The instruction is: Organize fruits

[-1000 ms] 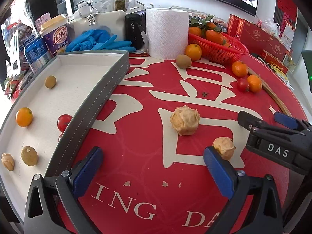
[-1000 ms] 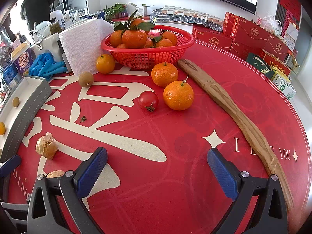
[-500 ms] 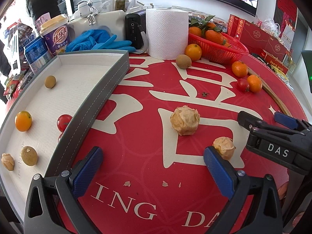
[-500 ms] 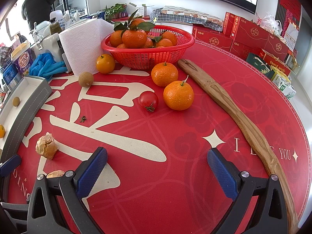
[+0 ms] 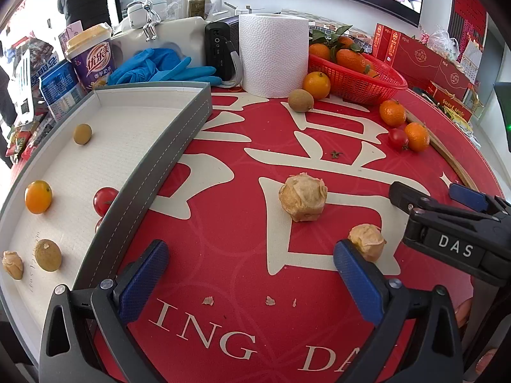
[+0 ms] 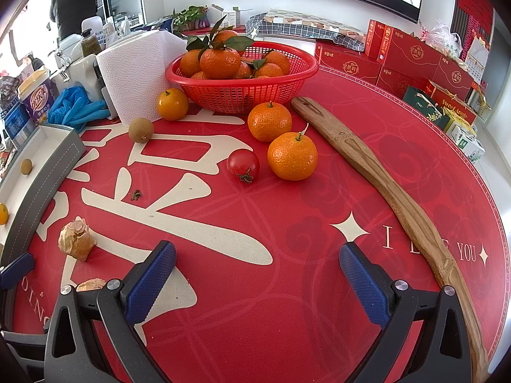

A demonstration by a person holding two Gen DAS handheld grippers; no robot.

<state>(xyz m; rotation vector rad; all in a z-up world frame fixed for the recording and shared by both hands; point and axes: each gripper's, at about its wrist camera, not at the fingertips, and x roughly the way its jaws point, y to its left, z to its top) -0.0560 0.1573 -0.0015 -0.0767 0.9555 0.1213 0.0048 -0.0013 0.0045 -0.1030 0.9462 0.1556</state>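
Observation:
My left gripper [image 5: 252, 274] hangs open over the red mat, nothing between its fingers. Two papery husked fruits lie ahead: a large one [image 5: 302, 197] and a small one [image 5: 367, 242] just beyond the right fingertip. The grey tray [image 5: 166, 156] on the left holds a small orange [image 5: 38, 196], a cherry tomato [image 5: 104, 201], brown fruits and a husked one. My right gripper [image 6: 257, 273] is open and empty too. Ahead of it lie a cherry tomato [image 6: 243, 163], two mandarins [image 6: 292, 155] [image 6: 269, 121], a small orange [image 6: 172, 104] and a brown fruit [image 6: 141, 130]. The right gripper's body [image 5: 453, 236] shows at the left view's right edge.
A red basket [image 6: 242, 91] of mandarins stands at the back beside a paper towel roll [image 6: 137, 73]. A long wooden stick [image 6: 392, 198] lies along the right. Blue gloves [image 5: 159, 67], cups and red boxes [image 6: 415, 54] crowd the far edge. A person stands far back left.
The small orange in the tray has shifted slightly to the right. Both grippers have stayed where they were, open.

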